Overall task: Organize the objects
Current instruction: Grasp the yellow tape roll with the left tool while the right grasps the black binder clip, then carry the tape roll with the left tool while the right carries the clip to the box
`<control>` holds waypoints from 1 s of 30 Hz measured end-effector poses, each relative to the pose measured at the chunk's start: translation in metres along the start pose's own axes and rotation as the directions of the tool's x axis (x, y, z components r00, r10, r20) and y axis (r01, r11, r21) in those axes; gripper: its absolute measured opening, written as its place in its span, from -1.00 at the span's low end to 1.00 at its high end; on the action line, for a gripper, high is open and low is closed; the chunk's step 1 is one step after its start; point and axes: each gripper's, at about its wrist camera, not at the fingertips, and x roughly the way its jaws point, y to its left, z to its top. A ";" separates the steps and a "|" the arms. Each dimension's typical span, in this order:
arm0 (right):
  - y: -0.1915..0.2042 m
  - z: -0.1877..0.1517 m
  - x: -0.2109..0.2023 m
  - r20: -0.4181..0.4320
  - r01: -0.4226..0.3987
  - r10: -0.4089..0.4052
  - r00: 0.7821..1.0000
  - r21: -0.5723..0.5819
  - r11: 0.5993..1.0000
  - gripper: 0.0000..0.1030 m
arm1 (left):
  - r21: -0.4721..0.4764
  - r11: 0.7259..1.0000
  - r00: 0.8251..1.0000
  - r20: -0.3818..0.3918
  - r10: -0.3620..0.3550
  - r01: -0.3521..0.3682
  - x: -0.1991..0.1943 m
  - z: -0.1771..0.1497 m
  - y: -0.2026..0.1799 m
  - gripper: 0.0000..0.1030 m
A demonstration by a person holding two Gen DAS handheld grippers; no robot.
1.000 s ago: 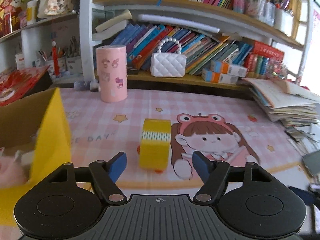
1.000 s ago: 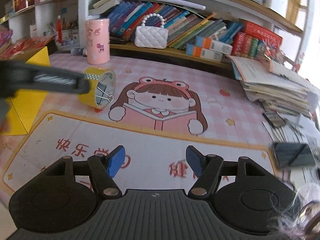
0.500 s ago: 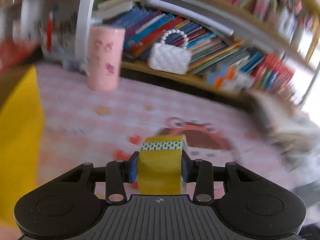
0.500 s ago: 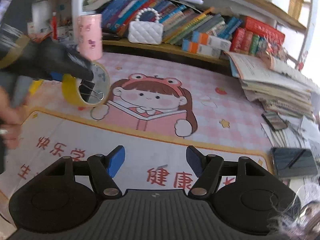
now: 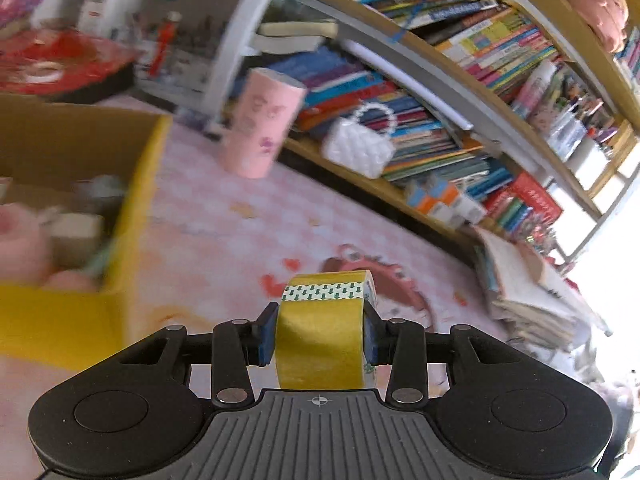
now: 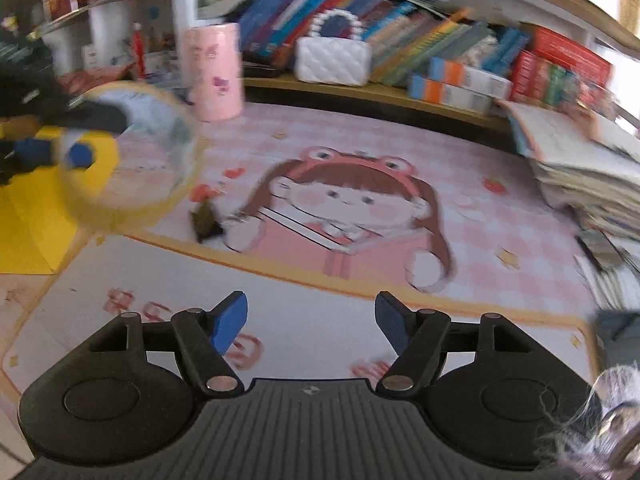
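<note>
The yellow tape roll [image 5: 320, 332], which a second ago stood free on the pink mat [image 5: 224, 236], is now clamped between the blue pads of the left hand-held gripper [image 5: 319, 334] and is lifted clear, low in the centre of the left wrist view. The frame is now tilted toward the yellow box [image 5: 132, 216] at the left, so a drop into it is judged to be the step in hand. The right hand-held gripper [image 6: 310, 326] is held spread apart and empty over the mat. The box contents are blurred and cut off; a small dark item [image 6: 206, 224] left on the mat cannot be identified.
</note>
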 end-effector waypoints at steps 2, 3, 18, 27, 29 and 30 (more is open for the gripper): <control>0.007 0.009 0.012 0.015 -0.028 0.029 0.999 -0.028 0.999 0.35 | -0.018 0.999 0.999 -0.003 0.051 -0.051 -0.017 -0.008 0.011 -0.25; 0.011 0.014 0.017 0.019 -0.047 0.048 0.999 -0.040 0.998 0.36 | -0.025 0.997 0.997 -0.004 0.072 -0.072 -0.025 -0.011 0.016 -0.25; 0.048 0.046 0.100 -0.007 -0.189 0.190 0.982 -0.151 0.970 -0.47 | -0.145 0.950 0.960 0.008 0.280 -0.276 -0.092 -0.048 0.068 -0.25; 0.064 0.037 0.056 0.022 -0.188 0.194 0.981 -0.162 0.969 -0.54 | -0.174 0.951 0.964 0.022 0.265 -0.258 -0.099 -0.054 0.087 -0.25; 0.069 0.034 0.043 0.020 -0.197 0.203 0.979 -0.156 0.968 -0.54 | -0.172 0.955 0.968 0.026 0.249 -0.241 -0.100 -0.054 0.091 -0.25; 0.071 0.032 0.035 0.020 -0.200 0.206 0.978 -0.155 0.967 -0.54 | -0.168 0.958 0.970 0.029 0.239 -0.231 -0.101 -0.055 0.093 -0.25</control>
